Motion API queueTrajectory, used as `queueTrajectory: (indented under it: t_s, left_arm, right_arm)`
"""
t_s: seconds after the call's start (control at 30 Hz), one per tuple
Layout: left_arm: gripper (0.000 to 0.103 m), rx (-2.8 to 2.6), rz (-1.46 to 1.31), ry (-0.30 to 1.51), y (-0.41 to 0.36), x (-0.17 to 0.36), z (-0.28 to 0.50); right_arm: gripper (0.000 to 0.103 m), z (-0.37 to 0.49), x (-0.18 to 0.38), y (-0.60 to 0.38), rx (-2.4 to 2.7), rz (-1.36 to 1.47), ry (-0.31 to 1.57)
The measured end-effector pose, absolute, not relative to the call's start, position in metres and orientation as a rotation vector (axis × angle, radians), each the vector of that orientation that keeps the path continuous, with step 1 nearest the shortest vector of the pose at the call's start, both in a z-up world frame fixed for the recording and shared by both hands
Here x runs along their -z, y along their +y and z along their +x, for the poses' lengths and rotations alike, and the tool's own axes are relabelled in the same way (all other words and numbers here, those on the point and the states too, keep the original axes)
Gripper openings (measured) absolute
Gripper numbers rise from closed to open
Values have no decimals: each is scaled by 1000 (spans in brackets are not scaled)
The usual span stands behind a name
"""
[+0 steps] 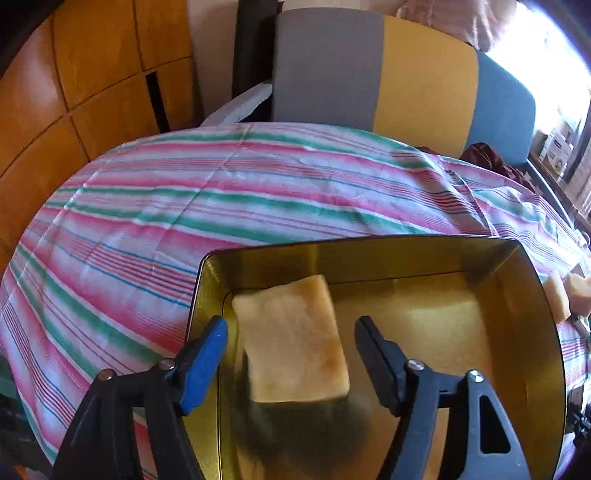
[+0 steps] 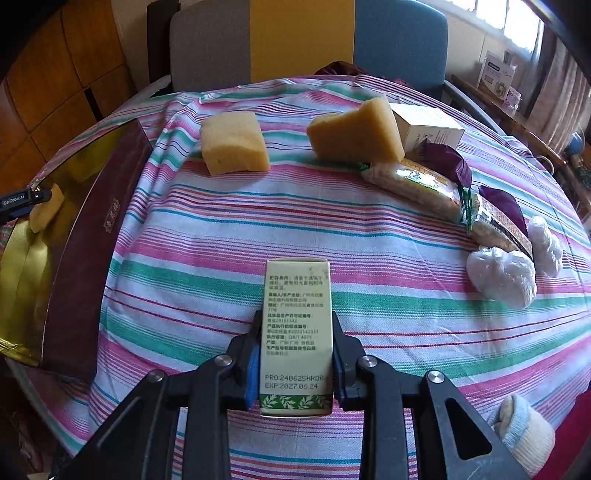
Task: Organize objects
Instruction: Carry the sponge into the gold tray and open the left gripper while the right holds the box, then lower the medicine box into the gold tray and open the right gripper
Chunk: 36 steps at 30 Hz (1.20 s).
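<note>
Striped tablecloth (image 1: 155, 206), grey-yellow-blue chair (image 1: 406, 81) behind, wooden panelling (image 1: 74, 74) left, bright window (image 2: 509, 18) right

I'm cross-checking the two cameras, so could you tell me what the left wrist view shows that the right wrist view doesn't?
Only the left wrist view: the gold tin's floor, a sponge lying between the open left tool's jaws.

Only the right wrist view: the right tool shut on a printed carton, snack packets, white bags.

Both: striped tablecloth, tin, chair.
</note>
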<state>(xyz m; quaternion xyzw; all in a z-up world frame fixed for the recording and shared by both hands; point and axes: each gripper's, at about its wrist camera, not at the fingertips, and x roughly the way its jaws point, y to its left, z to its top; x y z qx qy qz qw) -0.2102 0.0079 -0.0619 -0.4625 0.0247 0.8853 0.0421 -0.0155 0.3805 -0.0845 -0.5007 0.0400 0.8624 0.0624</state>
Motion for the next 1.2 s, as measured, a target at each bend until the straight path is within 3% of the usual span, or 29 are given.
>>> queueTrajectory:
  t_s: [0.07,0.6,1.2]
  left_arm:
    - [82,-2720,-1389,79,9,59,-210]
    - [82,-2800,-1170,-56,-4,12,-121]
    - [82,-2741,-1187,-68,24,18,-15]
  right_arm:
    - [31,-15,84,380,-2602,-1513,126]
    - [31,-8,84,380,-2613,-1475,133]
    - [30,-4,84,379,-2627,-1427,134]
